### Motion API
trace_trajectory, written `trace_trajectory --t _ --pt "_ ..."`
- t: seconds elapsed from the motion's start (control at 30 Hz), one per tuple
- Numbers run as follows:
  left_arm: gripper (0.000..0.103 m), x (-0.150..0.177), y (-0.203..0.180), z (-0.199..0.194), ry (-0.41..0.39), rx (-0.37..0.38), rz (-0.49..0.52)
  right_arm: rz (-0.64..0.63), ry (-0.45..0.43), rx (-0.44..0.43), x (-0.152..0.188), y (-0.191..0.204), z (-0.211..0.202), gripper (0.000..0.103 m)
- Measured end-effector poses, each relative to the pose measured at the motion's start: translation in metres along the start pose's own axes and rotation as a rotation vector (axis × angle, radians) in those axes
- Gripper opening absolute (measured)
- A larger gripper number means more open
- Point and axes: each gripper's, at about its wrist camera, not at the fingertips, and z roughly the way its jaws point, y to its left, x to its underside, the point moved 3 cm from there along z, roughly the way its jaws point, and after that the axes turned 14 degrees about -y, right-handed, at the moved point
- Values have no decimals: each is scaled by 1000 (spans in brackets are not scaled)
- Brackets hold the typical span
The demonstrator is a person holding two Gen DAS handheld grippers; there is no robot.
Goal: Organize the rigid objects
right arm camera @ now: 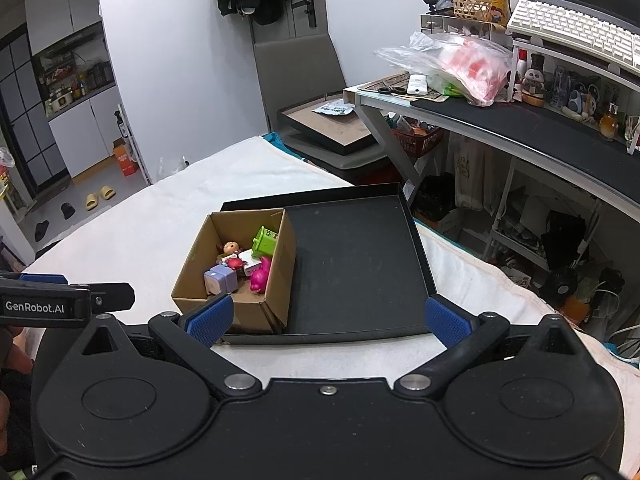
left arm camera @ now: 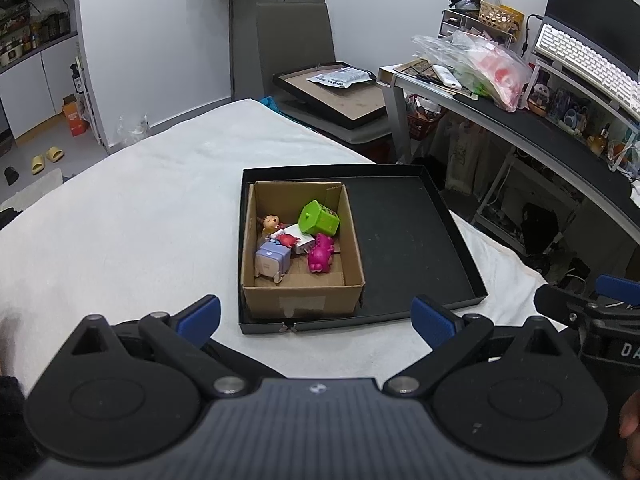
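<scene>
Both tools are wide open and holding nothing. The left tool point(left arm camera: 316, 318) sits at the bottom of its frame with its blue pads spread far apart, hanging over the white cloth point(left arm camera: 132, 216) just short of the black tray point(left arm camera: 404, 232). The right tool point(right arm camera: 327, 320) does the same thing in its own view, jaws spread, its pads framing the near edge of the tray.

The cardboard box point(left arm camera: 304, 298) sits in the left half of the tray, dead center of the left wrist view and a bit left of center in the right one. All the toys are inside it: a green cube point(left arm camera: 318, 218) tipped on its side toward the back right, a magenta animal figure point(left arm camera: 320, 256) in front of it, a lavender blocky toy point(left arm camera: 273, 262) at the front left, a small doll with a brown head point(left arm camera: 271, 223) behind that, and something small and red point(left arm camera: 287, 240) lying on a white piece in the middle. The right half of the tray is bare black.

Upper right of both frames there's a cluttered bench with a white keyboard point(right arm camera: 568, 28) and a plastic bag point(right arm camera: 460, 68).
</scene>
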Motion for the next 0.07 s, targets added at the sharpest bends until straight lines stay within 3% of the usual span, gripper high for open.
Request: trace_trajectory --t 0.07 --pt "101 -1 -1 1 -3 16 6 3 -3 2 0 0 0 103"
